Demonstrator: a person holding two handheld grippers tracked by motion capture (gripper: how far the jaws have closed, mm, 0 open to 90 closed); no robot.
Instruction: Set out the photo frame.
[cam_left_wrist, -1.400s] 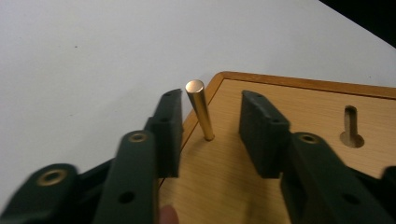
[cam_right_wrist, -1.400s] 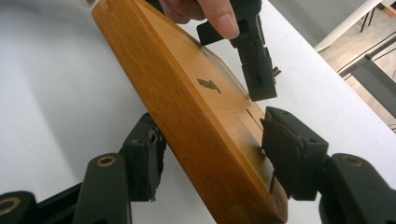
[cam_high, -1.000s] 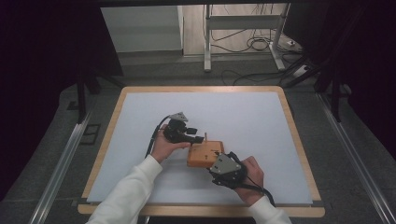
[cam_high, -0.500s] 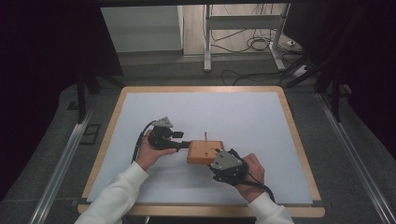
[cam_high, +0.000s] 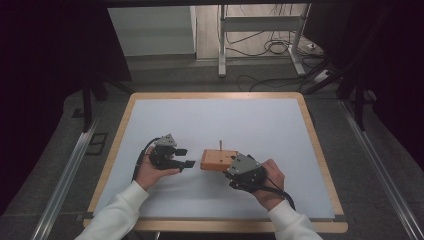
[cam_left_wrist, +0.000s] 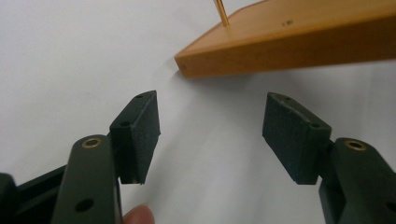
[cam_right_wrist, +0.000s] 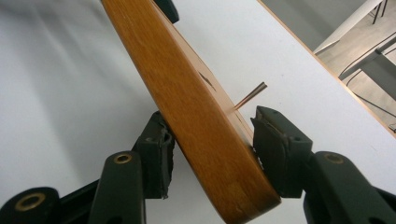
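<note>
A flat orange wooden block (cam_high: 216, 160) with a thin upright peg (cam_high: 220, 144) lies on the white table top (cam_high: 225, 120), near the front middle. My right gripper (cam_high: 235, 167) is shut on the block's right corner; in the right gripper view the block (cam_right_wrist: 187, 107) is clamped between both pads (cam_right_wrist: 275, 144) and the peg (cam_right_wrist: 251, 94) sticks out past them. My left gripper (cam_high: 183, 157) stands open just left of the block, apart from it. In the left gripper view the block's edge (cam_left_wrist: 289, 44) lies ahead of the spread jaws, with nothing between them.
The table has a wooden rim (cam_high: 320, 145). A metal stand (cam_high: 260, 35) and cables (cam_high: 270, 47) lie on the floor beyond the table's far edge. Rails (cam_high: 65, 175) run along both sides.
My left gripper has drawn back leftward from the block and now sits open beside it. The right gripper has kept its hold on the block, which stays in place.
</note>
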